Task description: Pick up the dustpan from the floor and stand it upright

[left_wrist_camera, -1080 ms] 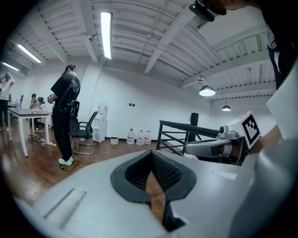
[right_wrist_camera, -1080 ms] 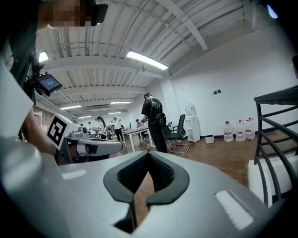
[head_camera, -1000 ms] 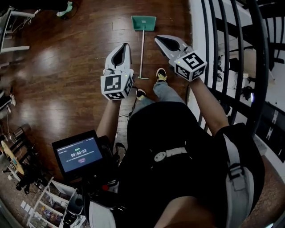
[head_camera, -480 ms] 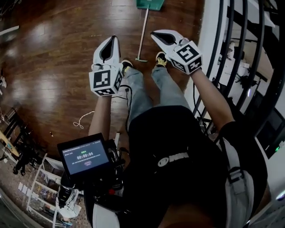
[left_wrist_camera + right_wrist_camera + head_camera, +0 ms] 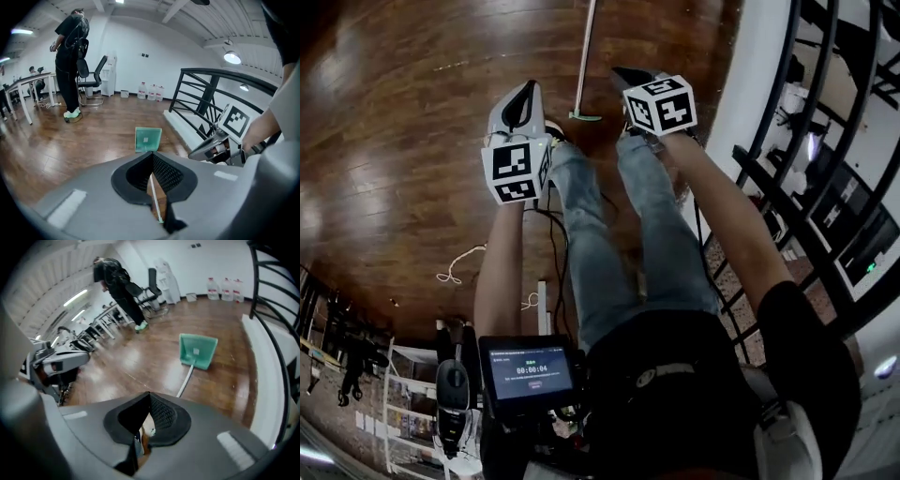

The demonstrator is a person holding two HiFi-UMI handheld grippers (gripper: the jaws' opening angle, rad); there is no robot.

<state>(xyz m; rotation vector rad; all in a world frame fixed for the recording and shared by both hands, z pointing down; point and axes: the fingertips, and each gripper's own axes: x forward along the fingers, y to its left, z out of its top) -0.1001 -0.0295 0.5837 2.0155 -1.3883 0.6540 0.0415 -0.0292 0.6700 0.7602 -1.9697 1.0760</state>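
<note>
1. Both claws have dropped fast in the last second. The left claw (image 5: 528, 94) and the right claw (image 5: 628, 77) now hang low in front of the person's legs (image 5: 581, 225), tipped down toward the wooden floor (image 5: 412, 141).
2. Each claw is clenched, tips meeting, with nothing gripped. The left gripper view shows only floor and a strip of pale handle through the gap behind its tips. The right gripper view shows no object caught either.
3. The handle (image 5: 582, 56) of the dustpan (image 5: 198, 350) was well ahead of the claws a second ago. Its near end now lies on the floor between them, just beyond the person's feet.
4. The green pan itself has slipped past the top edge of the head view as the person leaned in. Both gripper views show it lying flat on the floor at the far end of the handle, near the white base of the railing (image 5: 220, 74).
5. I judge this to be the approach and nothing has been lifted yet. A claw will have to open before it can close on the handle, and raising that end should bring the pan upright.
6. Far back, a standing person (image 5: 70, 61) by the desks plays no part.
</note>
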